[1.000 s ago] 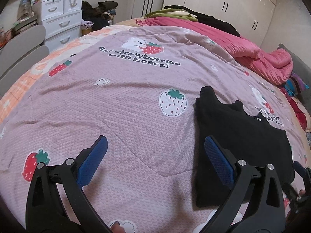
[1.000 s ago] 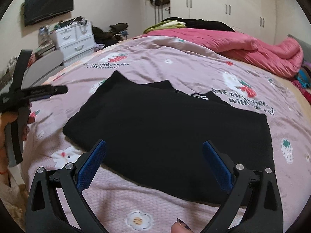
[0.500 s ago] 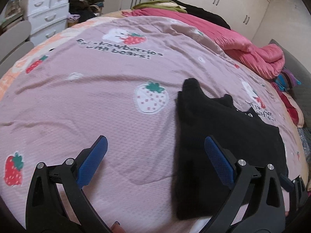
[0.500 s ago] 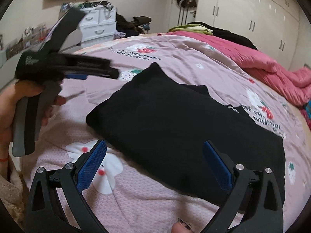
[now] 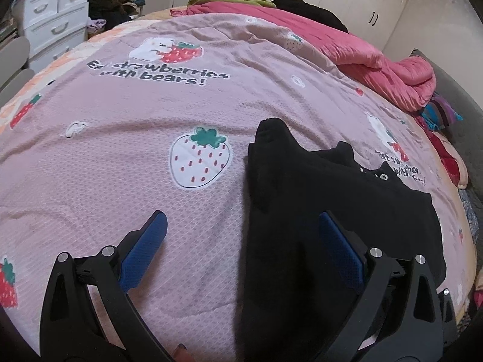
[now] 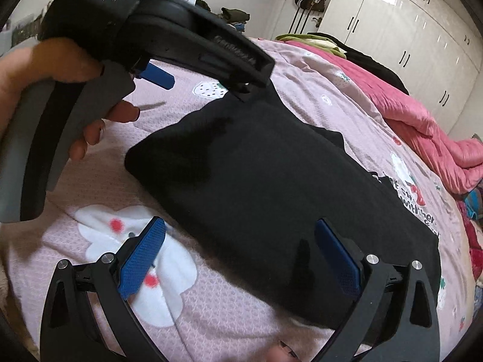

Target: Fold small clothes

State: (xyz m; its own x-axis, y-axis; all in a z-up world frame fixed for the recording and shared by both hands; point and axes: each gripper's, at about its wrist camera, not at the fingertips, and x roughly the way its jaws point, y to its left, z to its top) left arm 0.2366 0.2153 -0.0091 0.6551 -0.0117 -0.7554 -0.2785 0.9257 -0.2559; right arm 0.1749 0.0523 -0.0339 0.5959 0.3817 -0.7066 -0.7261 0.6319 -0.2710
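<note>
A black garment (image 5: pixel 317 199) lies folded flat on the pink strawberry bedspread (image 5: pixel 120 150); it also fills the middle of the right wrist view (image 6: pixel 271 181). My left gripper (image 5: pixel 241 226) is open and empty, straddling the garment's left edge, its right pad over the cloth. My right gripper (image 6: pixel 240 235) is open and empty at the garment's near edge. The left gripper's body (image 6: pixel 151 39), held in a hand, shows in the right wrist view above the garment's far left corner.
A rumpled pink quilt (image 5: pixel 377 60) and piled clothes lie along the bed's far side. White drawers (image 5: pixel 51 27) stand at the far left. White wardrobes (image 6: pixel 407 30) line the back wall. Colourful clothes (image 5: pixel 443 114) sit at the right edge.
My left gripper has moved right until it straddles the garment's left edge. My right gripper has moved in closer to the garment's near edge. Both stayed open.
</note>
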